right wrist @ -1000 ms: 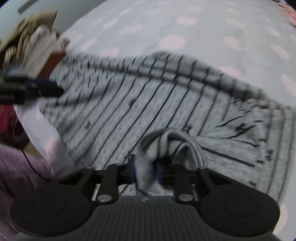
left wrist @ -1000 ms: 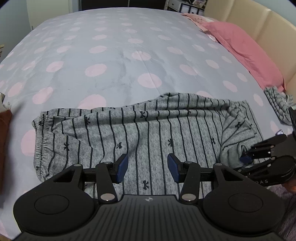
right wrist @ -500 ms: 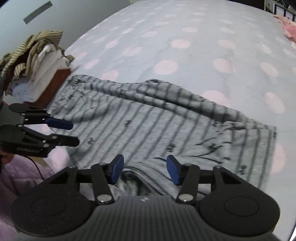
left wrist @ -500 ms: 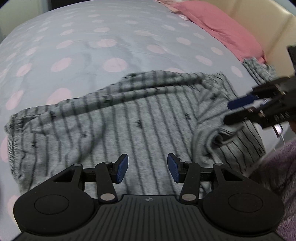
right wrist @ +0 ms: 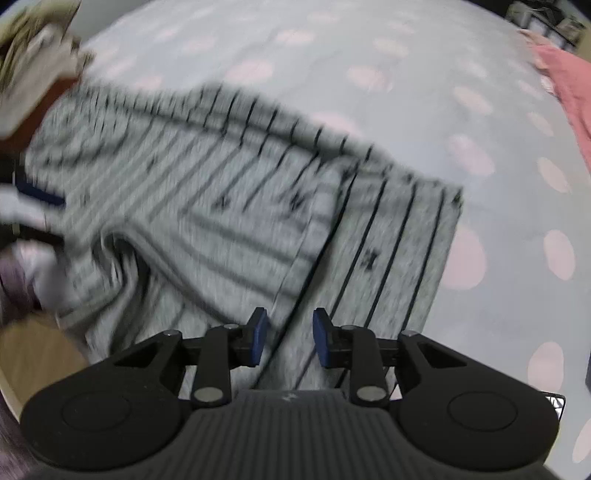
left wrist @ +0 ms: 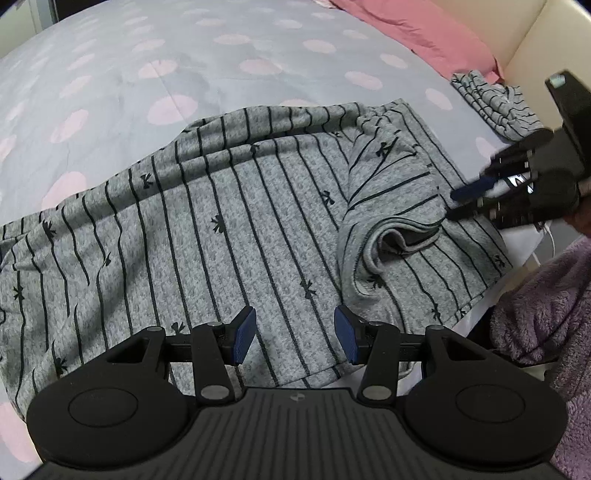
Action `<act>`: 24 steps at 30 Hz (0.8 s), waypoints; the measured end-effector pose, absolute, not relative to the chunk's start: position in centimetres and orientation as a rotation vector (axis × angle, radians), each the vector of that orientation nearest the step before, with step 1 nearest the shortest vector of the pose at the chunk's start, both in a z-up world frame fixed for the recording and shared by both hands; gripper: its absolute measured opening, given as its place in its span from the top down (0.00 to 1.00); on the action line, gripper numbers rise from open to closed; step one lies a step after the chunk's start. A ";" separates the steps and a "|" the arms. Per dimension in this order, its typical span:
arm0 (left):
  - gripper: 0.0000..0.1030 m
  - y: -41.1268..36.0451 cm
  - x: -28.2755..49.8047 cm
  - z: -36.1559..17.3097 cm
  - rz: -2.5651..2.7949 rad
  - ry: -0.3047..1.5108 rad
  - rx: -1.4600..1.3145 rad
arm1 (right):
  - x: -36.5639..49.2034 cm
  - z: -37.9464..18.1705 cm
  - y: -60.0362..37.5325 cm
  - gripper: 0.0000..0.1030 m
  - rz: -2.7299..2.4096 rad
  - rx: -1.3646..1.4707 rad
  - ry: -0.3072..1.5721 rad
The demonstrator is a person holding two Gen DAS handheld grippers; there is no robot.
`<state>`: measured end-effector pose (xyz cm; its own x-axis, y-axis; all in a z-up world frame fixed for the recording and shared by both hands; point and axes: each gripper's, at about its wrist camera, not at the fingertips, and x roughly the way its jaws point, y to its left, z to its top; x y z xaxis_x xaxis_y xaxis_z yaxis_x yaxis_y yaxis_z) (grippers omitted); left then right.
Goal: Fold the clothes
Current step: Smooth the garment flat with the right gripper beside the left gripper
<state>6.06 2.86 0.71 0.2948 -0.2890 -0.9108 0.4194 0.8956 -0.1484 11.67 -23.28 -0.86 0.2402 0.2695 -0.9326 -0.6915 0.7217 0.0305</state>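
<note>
Spotted bedsheet, striped garment beneath parted fingers

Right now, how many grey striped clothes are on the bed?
2: the large garment spread across the bedspread, and a smaller piece beside the pink pillow. Others may be hidden.

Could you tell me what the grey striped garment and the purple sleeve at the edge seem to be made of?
Striped garment: looks like a soft heathered knit, probably cotton jersey; matte, speckled grey, and it folds limply. Purple sleeve: appears to be plush fleece, judging by its fuzzy, tufted pile. Exact fibres cannot be told from the pictures.
</note>
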 end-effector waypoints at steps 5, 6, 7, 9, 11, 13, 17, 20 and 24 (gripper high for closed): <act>0.57 2.8 6.2 0.9 -0.472 1.175 0.118 | 10.7 -3.5 -21.5 0.71 0.756 -0.587 1.203; 0.57 2.8 6.2 0.9 -0.471 1.176 0.118 | 10.5 -3.8 -21.2 0.72 0.766 -0.610 1.202; 0.57 2.8 6.2 0.9 -0.470 1.178 0.118 | 10.4 -3.9 -20.9 0.72 0.774 -0.627 1.188; 0.57 2.8 6.2 0.8 -0.470 1.181 0.117 | 10.8 -3.7 -20.1 0.72 0.772 -0.617 1.163; 0.57 2.9 6.1 0.9 -0.470 1.181 0.116 | 11.2 -3.3 -19.4 0.72 0.767 -0.597 1.140; 0.57 3.0 6.1 1.2 -0.473 1.176 0.113 | 11.8 -2.8 -18.4 0.72 0.765 -0.585 1.106; 0.57 3.2 6.1 1.7 -0.474 1.164 0.112 | 12.8 -1.2 -16.2 0.72 0.761 -0.542 1.004; 0.57 3.3 6.0 2.0 -0.474 1.161 0.114 | 13.4 0.7 -14.8 0.72 0.786 -0.443 0.903; 0.57 3.4 6.0 2.0 -0.480 1.161 0.115 | 13.7 2.9 -13.5 0.71 0.797 -0.382 0.838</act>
<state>5.96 3.39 2.00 0.3100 -0.3037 -0.9009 0.4208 0.8936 -0.1564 13.69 -13.46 2.89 0.4100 0.4725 -0.7802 -0.7551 0.6556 0.0002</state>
